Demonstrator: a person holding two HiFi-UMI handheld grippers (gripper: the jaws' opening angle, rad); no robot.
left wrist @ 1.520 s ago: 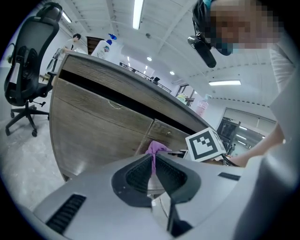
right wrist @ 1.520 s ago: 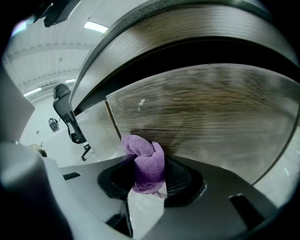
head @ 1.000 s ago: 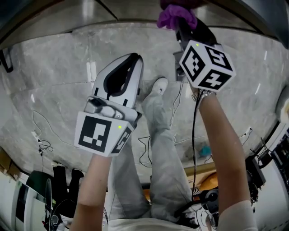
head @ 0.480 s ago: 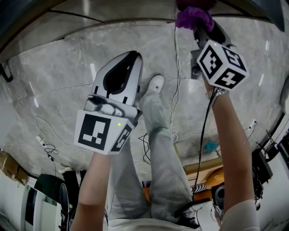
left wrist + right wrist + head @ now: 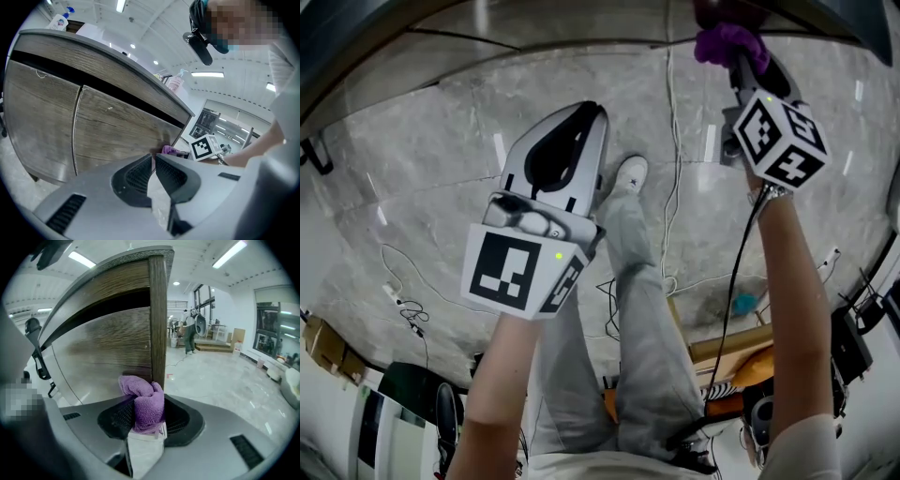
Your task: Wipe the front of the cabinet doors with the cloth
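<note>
A purple cloth (image 5: 143,401) is bunched between the jaws of my right gripper (image 5: 144,414), which is shut on it. The cloth presses against the wood-grain cabinet door (image 5: 110,350) right beside the cabinet's end edge (image 5: 158,315). In the head view the cloth (image 5: 727,41) shows at the top right, ahead of my right gripper (image 5: 739,62). My left gripper (image 5: 579,114) hangs lower at the centre, shut and empty, away from the cabinet. The left gripper view looks over its jaws (image 5: 153,158) at two cabinet doors (image 5: 44,112), with the cloth (image 5: 169,150) at the far end.
Cables (image 5: 671,178) trail over the marble floor (image 5: 422,187). The person's legs and white shoe (image 5: 630,174) stand between the arms. Bottles (image 5: 60,20) sit on the cabinet top. Gear and boxes (image 5: 741,361) lie behind the feet. A person (image 5: 190,331) stands far off.
My right gripper has carried the purple cloth to the right along the cabinet front, up to its end edge. My left gripper has stayed almost still.
</note>
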